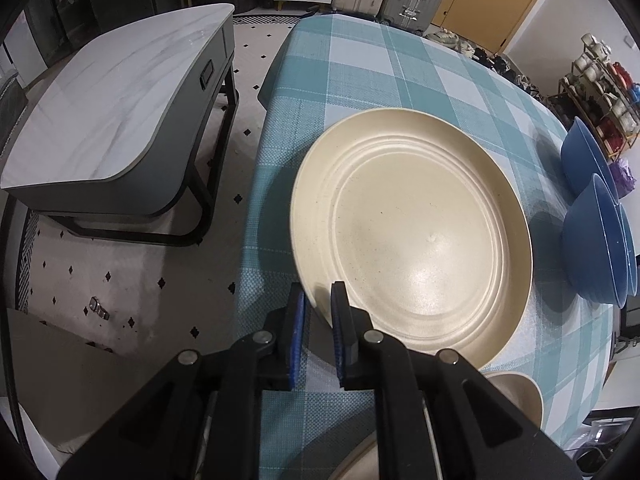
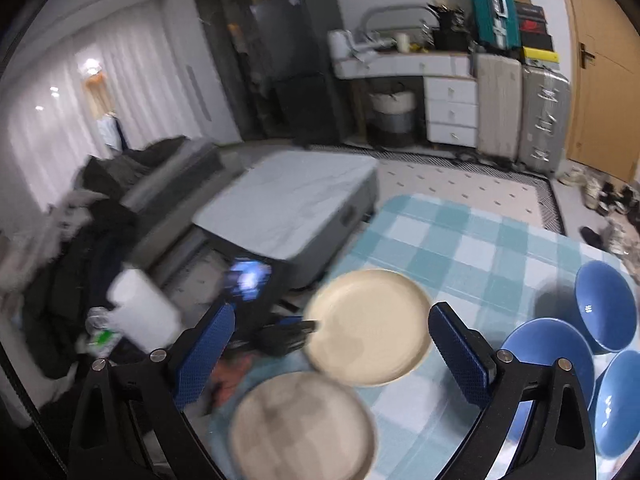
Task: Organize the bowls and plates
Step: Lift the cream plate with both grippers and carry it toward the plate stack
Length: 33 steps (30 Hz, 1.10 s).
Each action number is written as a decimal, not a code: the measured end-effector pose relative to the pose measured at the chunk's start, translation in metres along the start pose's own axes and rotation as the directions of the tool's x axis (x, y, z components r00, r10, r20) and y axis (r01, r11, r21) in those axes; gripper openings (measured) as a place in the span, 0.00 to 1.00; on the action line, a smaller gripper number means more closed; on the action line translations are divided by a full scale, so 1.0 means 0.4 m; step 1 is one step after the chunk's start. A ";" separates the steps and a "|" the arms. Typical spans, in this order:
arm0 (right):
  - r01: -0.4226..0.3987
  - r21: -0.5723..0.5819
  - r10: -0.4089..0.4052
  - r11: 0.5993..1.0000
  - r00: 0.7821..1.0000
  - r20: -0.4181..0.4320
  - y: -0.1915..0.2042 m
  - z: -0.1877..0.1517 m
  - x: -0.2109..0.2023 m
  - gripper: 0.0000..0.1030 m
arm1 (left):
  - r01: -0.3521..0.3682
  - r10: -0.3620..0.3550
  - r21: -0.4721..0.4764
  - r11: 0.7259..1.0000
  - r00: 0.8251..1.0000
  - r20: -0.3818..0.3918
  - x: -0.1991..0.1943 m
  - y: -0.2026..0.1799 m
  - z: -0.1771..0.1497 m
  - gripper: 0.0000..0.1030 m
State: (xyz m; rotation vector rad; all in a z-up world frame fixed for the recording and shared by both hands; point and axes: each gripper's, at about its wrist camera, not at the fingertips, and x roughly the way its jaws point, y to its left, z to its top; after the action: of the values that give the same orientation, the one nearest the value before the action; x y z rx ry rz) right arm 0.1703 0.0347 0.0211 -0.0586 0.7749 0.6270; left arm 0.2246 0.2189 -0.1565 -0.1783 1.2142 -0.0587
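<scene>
A bench [image 1: 384, 64] under a teal checked cloth, tiled floor [image 1: 120, 276] beside; left gripper [image 1: 318, 300] pinches a cream plate [image 1: 412, 232], right gripper [image 2: 332, 340] spread wide.

Left wrist view sharp, evenly lit from overhead; soft glare on plate [image 1: 412, 236] centre, bowls [image 1: 596, 216] cast shadows toward 9 o'clock. Right wrist view motion-blurred throughout, plates smeared; lamp reflections [image 2: 90, 65] glare at 10 o'clock. Both show fisheye bending, dark vignette at edges.
</scene>
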 end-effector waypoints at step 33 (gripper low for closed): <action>0.255 0.042 -0.216 0.966 0.886 -0.409 -0.306 -0.145 0.573 0.28 | -0.017 0.017 0.032 0.999 1.000 0.013 0.004 -0.017 -0.012 0.12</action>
State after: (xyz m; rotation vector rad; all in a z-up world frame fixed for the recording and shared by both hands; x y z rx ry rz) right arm 0.3250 0.0351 -0.1956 -0.1978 1.1763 0.3452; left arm 0.2212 0.2114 -0.1585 -0.1399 1.2008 -0.0621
